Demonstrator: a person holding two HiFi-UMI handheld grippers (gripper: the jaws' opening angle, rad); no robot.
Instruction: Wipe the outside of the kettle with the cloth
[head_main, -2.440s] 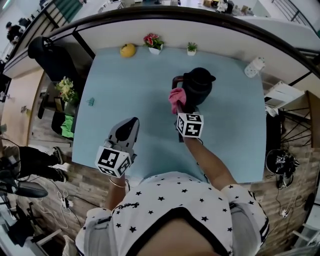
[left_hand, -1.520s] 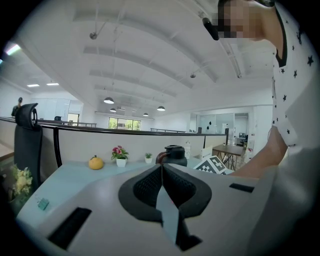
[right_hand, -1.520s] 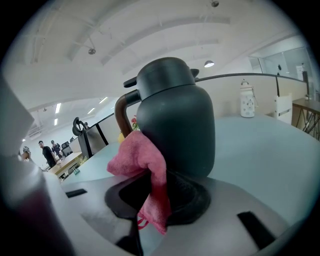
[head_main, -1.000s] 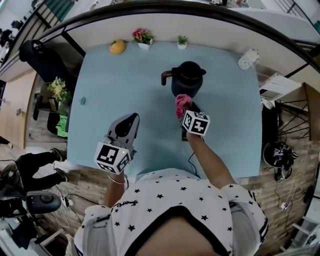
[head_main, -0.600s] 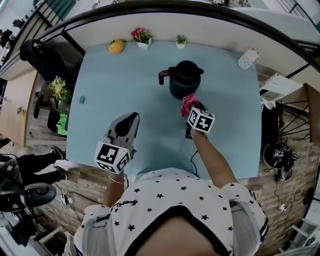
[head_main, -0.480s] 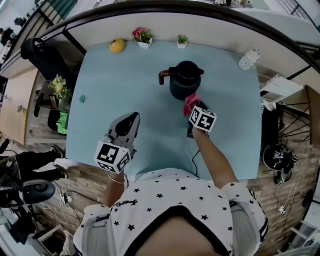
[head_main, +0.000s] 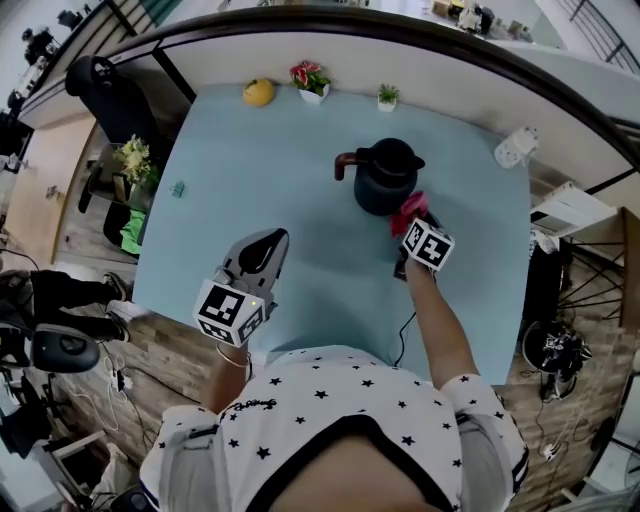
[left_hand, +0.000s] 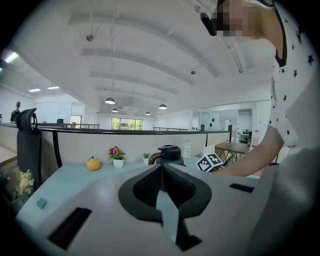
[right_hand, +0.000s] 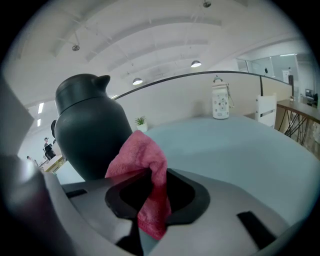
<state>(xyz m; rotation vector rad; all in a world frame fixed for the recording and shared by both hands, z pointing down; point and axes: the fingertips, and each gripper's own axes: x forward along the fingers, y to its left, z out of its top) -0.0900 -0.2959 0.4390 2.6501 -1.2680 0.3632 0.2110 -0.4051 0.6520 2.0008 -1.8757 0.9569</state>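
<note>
Right gripper view: pink cloth (right_hand: 142, 165) is pinched in the fingers of the right gripper (head_main: 412, 222), pressed to the near right side of the black kettle (head_main: 384, 178); kettle is stood far-centre on the tabletop (head_main: 260, 160); left gripper (head_main: 268, 240) fingers are pressed together, empty, at near left.

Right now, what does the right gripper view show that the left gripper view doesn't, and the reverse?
Only the right gripper view: the pink cloth clamped in the right gripper, close beside the kettle. Only the left gripper view: the left gripper, jaws together with nothing between them, a yellow fruit, a flower pot and the right gripper's marker cube. Both: the kettle, the small green plant, the white jar and the blue table.
</note>
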